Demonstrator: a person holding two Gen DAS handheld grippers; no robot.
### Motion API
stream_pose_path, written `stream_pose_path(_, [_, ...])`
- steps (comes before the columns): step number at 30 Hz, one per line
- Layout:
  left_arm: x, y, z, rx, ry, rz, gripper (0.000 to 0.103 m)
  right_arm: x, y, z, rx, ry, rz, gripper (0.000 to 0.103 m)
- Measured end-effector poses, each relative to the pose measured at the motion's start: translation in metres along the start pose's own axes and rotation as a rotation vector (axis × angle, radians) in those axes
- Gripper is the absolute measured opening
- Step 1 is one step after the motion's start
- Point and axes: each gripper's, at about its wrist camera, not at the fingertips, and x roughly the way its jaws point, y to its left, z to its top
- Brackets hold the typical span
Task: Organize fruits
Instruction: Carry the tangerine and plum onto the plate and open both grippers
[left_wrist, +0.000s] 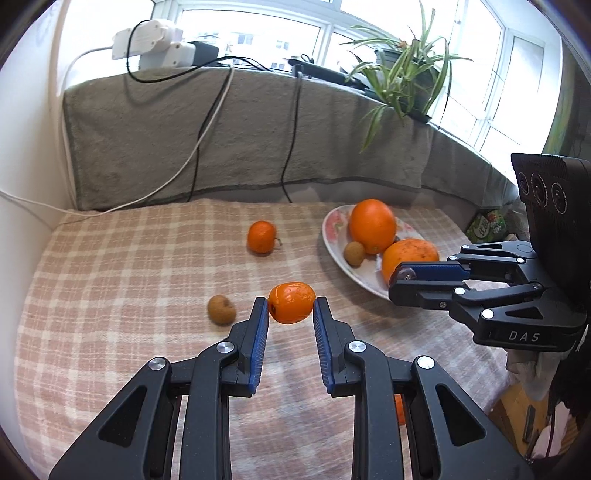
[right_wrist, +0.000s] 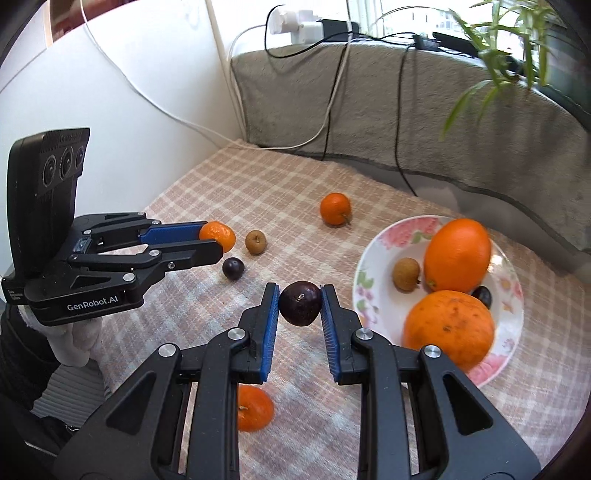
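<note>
Two black two-finger grippers with blue ribbed pads work over the pink-and-cream checked cloth (right_wrist: 258, 184). Nearest in the right wrist view, the right gripper (right_wrist: 299, 304) is clenched on one dark purple plum (right_wrist: 300, 302), pinched between its pads just left of the plate. The left gripper (left_wrist: 291, 306) grasps one small glossy orange mandarin (left_wrist: 291, 302) at its fingertips, with the checked cloth below.

Counted on the cloth: two loose mandarins, one close under the right gripper (right_wrist: 255, 408) and one farther back with a short stem (right_wrist: 335, 208); one small dark plum (right_wrist: 233, 268); one brown round longan-like fruit (right_wrist: 255, 242). The white oval plate with pink flowers (right_wrist: 402, 230) holds two large oranges, the front one speckled (right_wrist: 448, 330) and the rear one smooth (right_wrist: 458, 254), one brown longan (right_wrist: 406, 274) and one dark plum (right_wrist: 482, 296) partly hidden between the oranges.

Bare plate shows on its left and far side; bare cloth lies between the plate and the loose fruit. The plate sits near the cloth's right edge.

Behind, a grey fleece blanket (left_wrist: 221, 136) drapes the sill, with black and white cables hanging down it and a green spider plant (left_wrist: 406, 77) above.

Writing: "GenRobot.AI" on the left gripper's body, "DAS" on the right one's.
</note>
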Motion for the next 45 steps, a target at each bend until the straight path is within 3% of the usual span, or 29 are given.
stream_pose_path(25, [0.042, -0.059, 0.019, 0.055, 0.018, -0.084, 0.023, -0.049, -0.100, -0.015, 0.180, -0.088, -0.144, 0.024])
stream_pose_path(45, [0.081, -0.091, 0.024, 0.175, 0.040, 0.010, 0.023, -0.026, -0.161, -0.027, 0.308, -0.060, -0.174, 0.024])
